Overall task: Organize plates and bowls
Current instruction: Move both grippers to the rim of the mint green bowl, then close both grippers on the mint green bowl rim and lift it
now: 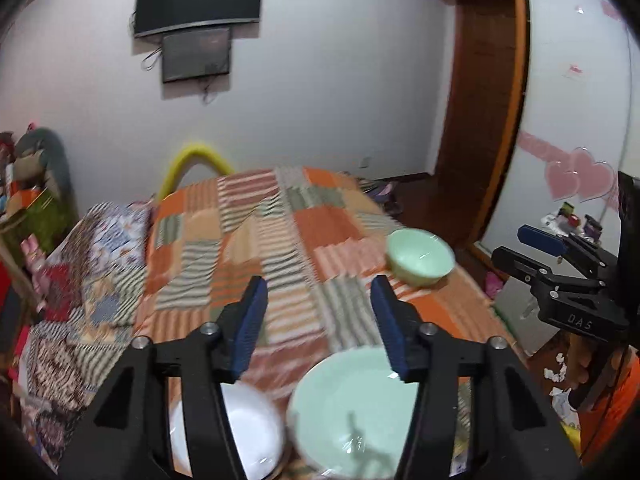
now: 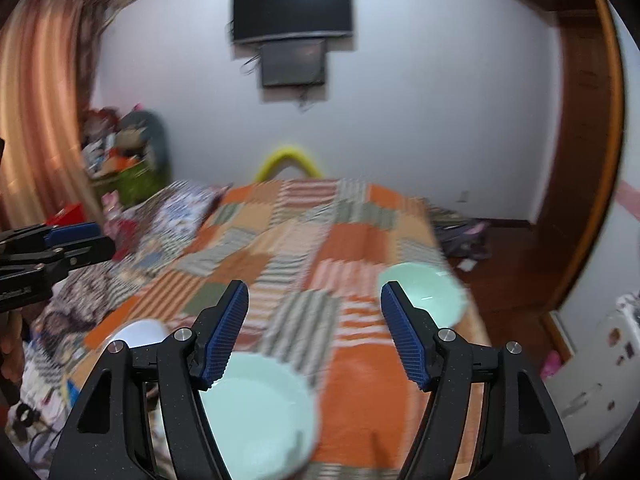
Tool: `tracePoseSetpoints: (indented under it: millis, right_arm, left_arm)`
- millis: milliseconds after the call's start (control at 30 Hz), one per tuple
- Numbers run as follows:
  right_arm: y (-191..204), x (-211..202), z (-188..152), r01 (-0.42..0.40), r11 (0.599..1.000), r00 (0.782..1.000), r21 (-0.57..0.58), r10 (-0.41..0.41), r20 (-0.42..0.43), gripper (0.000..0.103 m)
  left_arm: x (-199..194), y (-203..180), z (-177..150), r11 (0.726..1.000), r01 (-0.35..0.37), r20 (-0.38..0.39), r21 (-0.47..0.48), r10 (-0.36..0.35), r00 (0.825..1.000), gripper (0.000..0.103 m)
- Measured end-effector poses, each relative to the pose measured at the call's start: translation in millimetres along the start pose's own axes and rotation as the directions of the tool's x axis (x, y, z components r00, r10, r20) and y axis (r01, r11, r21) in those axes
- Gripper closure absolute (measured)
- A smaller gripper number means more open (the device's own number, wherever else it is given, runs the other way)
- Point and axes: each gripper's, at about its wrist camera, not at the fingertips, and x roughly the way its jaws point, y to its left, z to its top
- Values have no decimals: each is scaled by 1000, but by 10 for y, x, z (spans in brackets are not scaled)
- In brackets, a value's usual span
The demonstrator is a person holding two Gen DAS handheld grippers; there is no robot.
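From the left wrist view, the left gripper hangs above a bed covered by a patchwork quilt in orange, green and striped squares; its blue-padded jaws stand apart with nothing between them. Below it, at the near edge of the bed, a pale green plate lies flat on the quilt, and a white bowl sits just beside it to the left, partly hidden behind the gripper frame. A pale green bowl stands upright near the right edge of the bed, well apart from the other two. The right gripper shows at the right margin, seen side-on, jaws parted and empty. From the right wrist view, the right gripper likewise hovers over the quilt with jaws wide and holding nothing. The green plate lies low and left of centre, the white bowl further left beyond it, and the green bowl at the right edge of the bed, partly behind the right finger. The left gripper enters from the left margin. Two dark screens hang on the far wall. The picture is blurred throughout.
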Motion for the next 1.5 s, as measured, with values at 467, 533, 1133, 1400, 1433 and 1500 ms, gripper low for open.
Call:
tracePoseSetpoints:
  millis: [467, 533, 1133, 1400, 1433, 1500]
  right_arm:
    - [-1073, 276, -32, 144, 984, 989, 109, -142, -32, 38]
    - [-1159, 428, -65, 151, 981, 988, 122, -145, -54, 41]
    - [-1688, 1659, -590, 85, 949, 947, 302, 18, -322, 70]
    - [-1740, 1853, -671, 40, 931, 939, 362, 89, -332, 78]
    - [-1734, 1857, -666, 29, 931, 940, 363, 99, -328, 83]
    - [-1684, 1825, -645, 39, 940, 939, 338, 80, -333, 85]
  left_arm:
    - [1472, -789, 460, 992, 124, -132, 9, -122, 984, 34]
    - [1688, -845, 440, 991, 129, -156, 16, -125, 980, 34]
    - [3223, -839, 12, 975, 205, -347, -89, -224, 911, 65]
    - [3488, -872, -55, 959, 247, -378, -136, -281, 882, 84]
    - [3490, -885, -53, 955, 263, -379, -139, -297, 877, 88]
    - [3468, -921, -46, 960, 254, -379, -119, -280, 882, 88]
